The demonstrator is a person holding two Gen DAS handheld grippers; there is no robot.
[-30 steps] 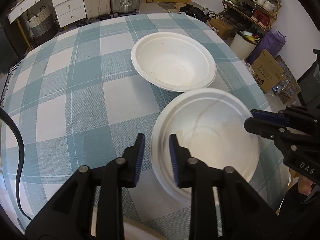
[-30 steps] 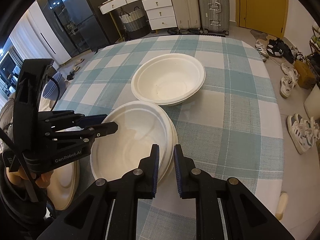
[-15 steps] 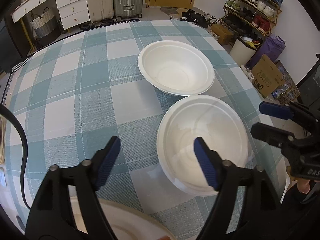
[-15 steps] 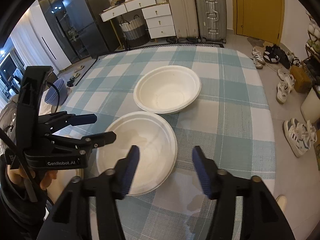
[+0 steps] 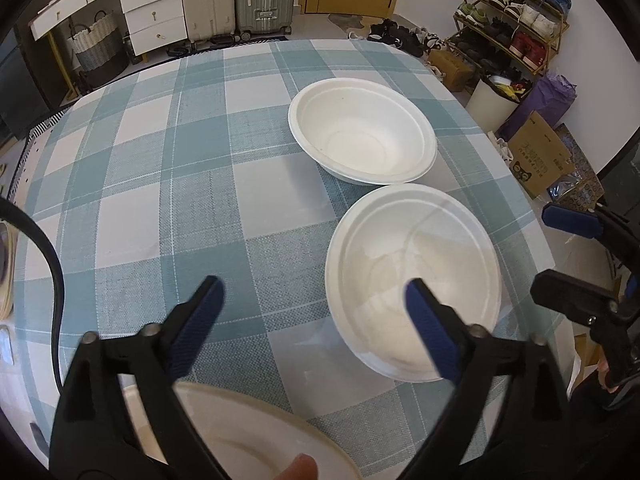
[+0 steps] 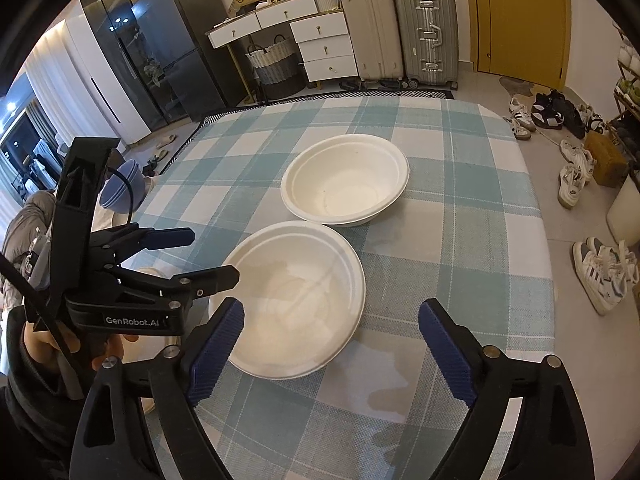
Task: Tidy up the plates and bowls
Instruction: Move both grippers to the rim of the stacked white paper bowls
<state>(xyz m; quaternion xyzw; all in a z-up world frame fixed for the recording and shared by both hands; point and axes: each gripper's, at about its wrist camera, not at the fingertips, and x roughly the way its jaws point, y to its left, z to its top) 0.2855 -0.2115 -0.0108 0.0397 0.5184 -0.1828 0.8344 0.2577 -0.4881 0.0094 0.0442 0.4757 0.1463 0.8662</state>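
Near bowl, white and empty, is sitting on the checked tablecloth between the two grippers, touched by neither. The left gripper is hanging spread wide, its jaws having just been opening, its right pad over the bowl's near rim. The right gripper is likewise standing wide apart, jaws just opened, nothing pinched. Beyond, the far bowl is resting just beside the near one. A plate is lying at the table's near edge.
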